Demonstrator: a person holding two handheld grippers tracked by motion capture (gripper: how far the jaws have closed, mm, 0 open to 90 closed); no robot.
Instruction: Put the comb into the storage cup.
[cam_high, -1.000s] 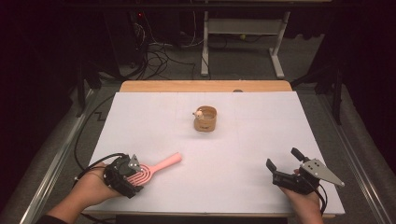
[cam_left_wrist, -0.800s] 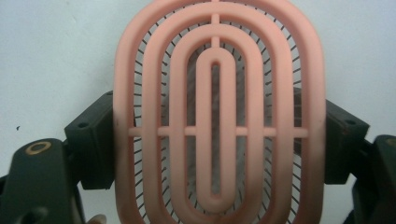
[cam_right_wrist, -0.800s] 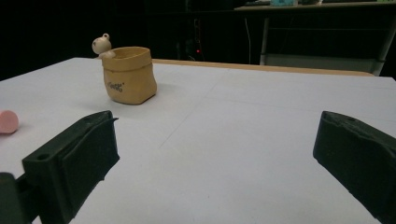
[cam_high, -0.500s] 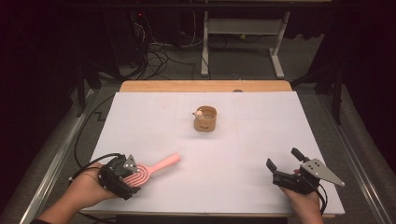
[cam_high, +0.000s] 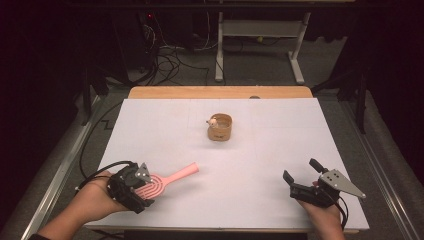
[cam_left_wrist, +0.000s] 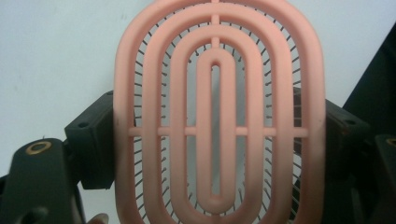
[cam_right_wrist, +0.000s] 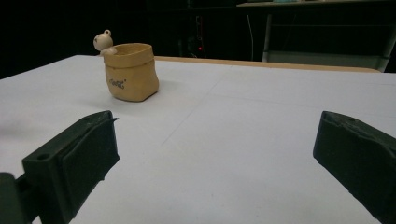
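We locate the pink hairbrush (cam_high: 161, 181) at the near left corner of the white table (cam_high: 260, 150), with its oval slotted head clamped in the left gripper (cam_high: 142, 187) and its handle pointing out towards the middle of the table, angled away from the person. In the left gripper view the brush head (cam_left_wrist: 217, 116) stands between the two black jaws, which press against its two long edges; thin dark bristles show through the slots between the pink ribs. We therefore read the left gripper as clenched on the hairbrush. The person's left hand (cam_high: 92, 197) carries this gripper, and a black cable loops from it along the left table edge.

Further out, near the middle of the table and well apart from the brush, we find a small tan pot (cam_high: 220, 127) shaped like a sack, with a little pale figure perched on its rim. In the right gripper view the same pot (cam_right_wrist: 130, 72) stands upright on the white surface, ahead of the jaws and to their left.

The right gripper (cam_high: 300, 179) sits at the near right corner, held by the right hand (cam_high: 325, 212), well apart from both pot and brush. Its jaws stand wide, released, with nothing but bare table between them
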